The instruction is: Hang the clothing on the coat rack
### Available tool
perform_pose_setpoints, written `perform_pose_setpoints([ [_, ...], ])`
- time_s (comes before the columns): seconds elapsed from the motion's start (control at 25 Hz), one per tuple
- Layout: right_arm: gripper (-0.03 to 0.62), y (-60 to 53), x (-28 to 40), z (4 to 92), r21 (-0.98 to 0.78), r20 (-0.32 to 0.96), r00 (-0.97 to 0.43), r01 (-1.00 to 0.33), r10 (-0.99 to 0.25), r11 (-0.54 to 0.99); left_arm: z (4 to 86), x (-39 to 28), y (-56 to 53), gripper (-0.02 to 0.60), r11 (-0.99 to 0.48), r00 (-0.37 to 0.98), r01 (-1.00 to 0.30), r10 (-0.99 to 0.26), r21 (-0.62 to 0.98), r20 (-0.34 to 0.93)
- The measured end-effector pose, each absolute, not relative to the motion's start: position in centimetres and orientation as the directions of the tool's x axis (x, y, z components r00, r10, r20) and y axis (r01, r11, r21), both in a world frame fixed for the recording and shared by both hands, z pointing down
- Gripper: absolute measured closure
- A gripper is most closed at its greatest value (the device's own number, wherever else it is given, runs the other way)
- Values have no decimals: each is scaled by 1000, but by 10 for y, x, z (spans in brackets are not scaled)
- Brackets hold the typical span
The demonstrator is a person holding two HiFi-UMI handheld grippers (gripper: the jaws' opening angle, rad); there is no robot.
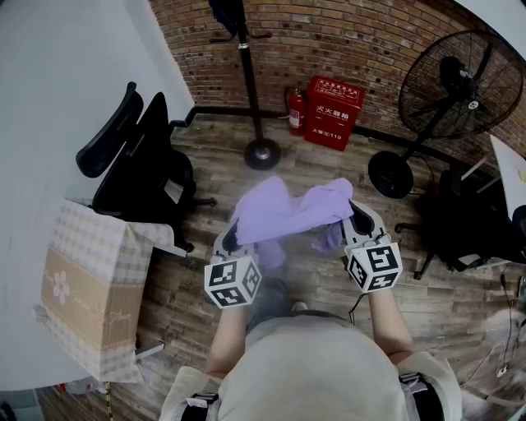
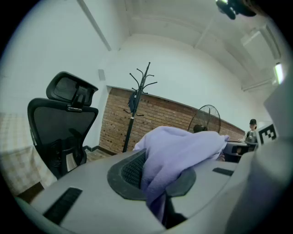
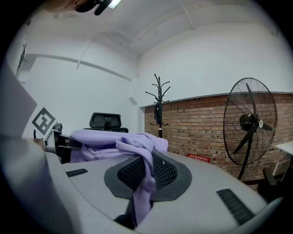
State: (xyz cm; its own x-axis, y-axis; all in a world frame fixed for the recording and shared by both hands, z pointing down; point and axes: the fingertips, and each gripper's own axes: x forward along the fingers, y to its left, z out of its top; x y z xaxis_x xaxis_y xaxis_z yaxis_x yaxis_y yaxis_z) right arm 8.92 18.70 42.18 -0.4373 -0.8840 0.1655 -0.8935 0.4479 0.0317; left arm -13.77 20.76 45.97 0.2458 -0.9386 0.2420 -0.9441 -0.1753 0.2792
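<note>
A lilac garment (image 1: 289, 210) hangs stretched between my two grippers in front of me, above the wooden floor. My left gripper (image 1: 233, 238) is shut on its left part, and the cloth (image 2: 174, 151) bulges out from between the pads. My right gripper (image 1: 353, 215) is shut on the right part, with a fold of cloth (image 3: 145, 171) pinched between its pads. The black coat rack (image 1: 249, 74) stands ahead by the brick wall on a round base, with a dark garment (image 1: 226, 12) on its top. It also shows as the coat rack (image 2: 137, 103) and the coat rack (image 3: 159, 103).
A black office chair (image 1: 140, 164) stands left of me, beside a checked cloth-covered box (image 1: 86, 288). A red fire-equipment box (image 1: 333, 111) and extinguisher (image 1: 296, 111) sit by the brick wall. A large floor fan (image 1: 448, 90) stands at the right, with another chair (image 1: 472, 226) near it.
</note>
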Motion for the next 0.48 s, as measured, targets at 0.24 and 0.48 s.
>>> perform_pose_setpoints([
  [0.24,571,222,92,411,27,131,-436,-896,-890,443,445,-135,238,546,-192,252,-947,-941,256,225],
  [0.48,571,234,94,402,44,105,-448,-890,-888,454,435,-133,251,546,-186,240,-950,-950,250,203],
])
